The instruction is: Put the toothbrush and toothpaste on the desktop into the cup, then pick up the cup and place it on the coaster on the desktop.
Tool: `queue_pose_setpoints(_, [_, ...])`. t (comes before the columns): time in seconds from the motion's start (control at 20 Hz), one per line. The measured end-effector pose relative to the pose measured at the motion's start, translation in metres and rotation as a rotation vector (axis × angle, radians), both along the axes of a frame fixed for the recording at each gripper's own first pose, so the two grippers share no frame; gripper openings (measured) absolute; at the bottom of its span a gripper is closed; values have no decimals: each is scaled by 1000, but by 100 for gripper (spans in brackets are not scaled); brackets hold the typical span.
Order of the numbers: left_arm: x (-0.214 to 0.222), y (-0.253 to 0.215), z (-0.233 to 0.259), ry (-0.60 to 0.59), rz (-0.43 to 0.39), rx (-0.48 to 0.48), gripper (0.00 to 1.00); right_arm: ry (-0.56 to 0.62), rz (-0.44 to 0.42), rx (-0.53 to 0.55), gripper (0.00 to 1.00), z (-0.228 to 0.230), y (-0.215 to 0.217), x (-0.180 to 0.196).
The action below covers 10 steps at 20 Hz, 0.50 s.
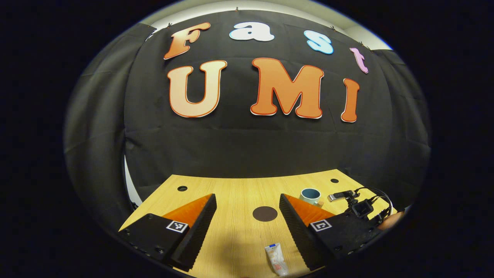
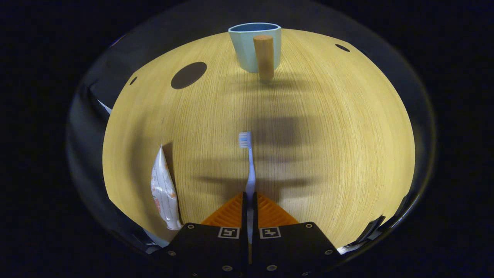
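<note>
your right gripper (image 2: 249,200) is clamped on the toothbrush (image 2: 249,166), whose bristle head points toward the cup (image 2: 252,46) well ahead on the desktop (image 2: 328,127). your left gripper (image 1: 247,216) hangs spread wide, gripping nothing. the toothpaste (image 2: 164,189) lies well short of the cup, left of the brush. the coaster (image 2: 188,75) sits left of the cup.

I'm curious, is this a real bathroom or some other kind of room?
Probably not a bathroom: it looks like a booth set up for practice. A black cloth wall hangs behind a bare wooden desk, and the toothbrush, toothpaste and cup sit on it like props.
</note>
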<state>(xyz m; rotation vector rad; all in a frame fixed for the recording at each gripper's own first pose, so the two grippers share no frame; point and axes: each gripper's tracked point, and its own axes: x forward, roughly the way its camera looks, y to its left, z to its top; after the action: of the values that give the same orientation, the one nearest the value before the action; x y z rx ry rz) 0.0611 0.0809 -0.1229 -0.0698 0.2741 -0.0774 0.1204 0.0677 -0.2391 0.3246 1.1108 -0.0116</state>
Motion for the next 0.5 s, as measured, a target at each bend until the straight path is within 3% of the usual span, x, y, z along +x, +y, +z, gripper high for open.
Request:
queue_pose_setpoints(0.25, [2, -26, -17, 73, -61, -37, 99, -102, 13, 34, 5, 21, -5, 10])
queue_pose_setpoints(0.4, [-1, -43, -37, 174, -73, -137, 99, -182, 25, 73, 5, 38, -4, 16])
queue_pose_setpoints(0.5, [-3, -44, -60, 262, -64, -149, 98, -230, 35, 60, 5, 47, -13, 20])
